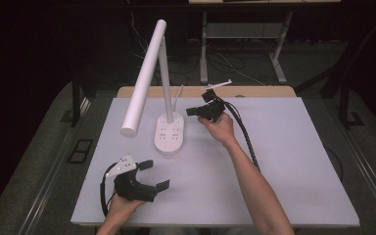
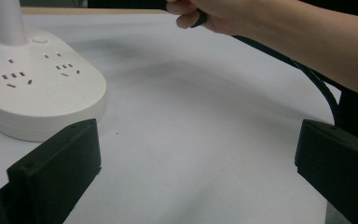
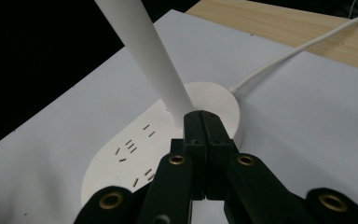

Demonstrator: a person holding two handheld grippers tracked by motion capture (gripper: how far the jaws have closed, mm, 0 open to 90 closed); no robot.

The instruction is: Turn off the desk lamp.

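A white desk lamp stands at the back left of the white board, its oval base [image 1: 169, 133] carrying several sockets. Its long tube head [image 1: 144, 78] slants down to the left. My right gripper [image 1: 191, 111] hovers just right of the lamp's stem [image 1: 166, 83], pointing left at it. In the right gripper view its jaws [image 3: 202, 116] are pressed together with nothing between them, just in front of the stem [image 3: 144, 51] and above the base [image 3: 135, 154]. My left gripper [image 1: 157, 175] rests near the front left edge, open and empty [image 2: 196, 158], facing the base [image 2: 37, 88].
The white board [image 1: 284, 161] lies on a wooden table [image 1: 254, 91]. The lamp's white cord [image 3: 298, 49] runs off the back edge. A black cable [image 1: 245, 137] trails along my right forearm. Desk legs and wires stand on the floor behind.
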